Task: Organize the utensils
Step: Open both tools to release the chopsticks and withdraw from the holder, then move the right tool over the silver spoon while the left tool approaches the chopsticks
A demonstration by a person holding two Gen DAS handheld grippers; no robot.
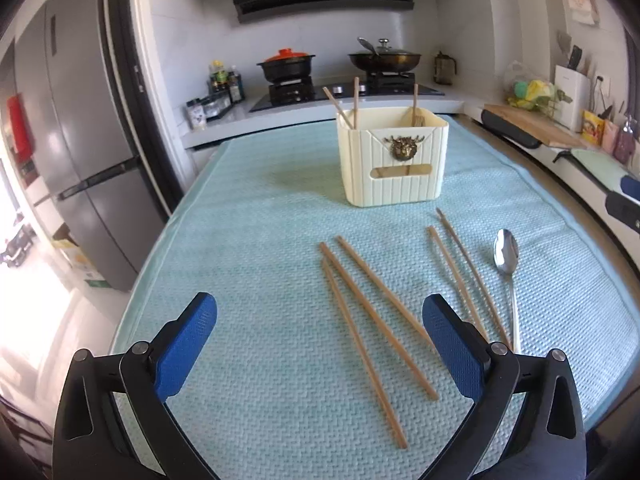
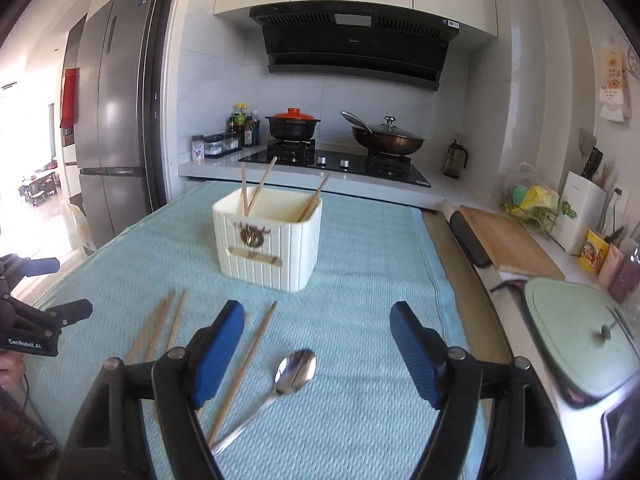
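A cream ribbed utensil holder (image 1: 394, 160) stands on the light blue mat (image 1: 260, 220), with three wooden chopsticks (image 1: 355, 102) upright in it; it also shows in the right wrist view (image 2: 269, 242). Several loose chopsticks (image 1: 372, 320) lie on the mat in front of it. A metal spoon (image 1: 507, 264) lies to their right, and in the right wrist view (image 2: 294, 372) it sits between my fingers. My left gripper (image 1: 320, 344) is open and empty above the loose chopsticks. My right gripper (image 2: 318, 354) is open and empty just above the spoon.
A stove with a red-lidded pot (image 2: 294, 124) and a wok (image 2: 386, 140) stands behind the mat. A fridge (image 2: 114, 128) is at the left. A wooden cutting board (image 2: 508, 240) and a green lidded pan (image 2: 580, 336) sit on the right counter.
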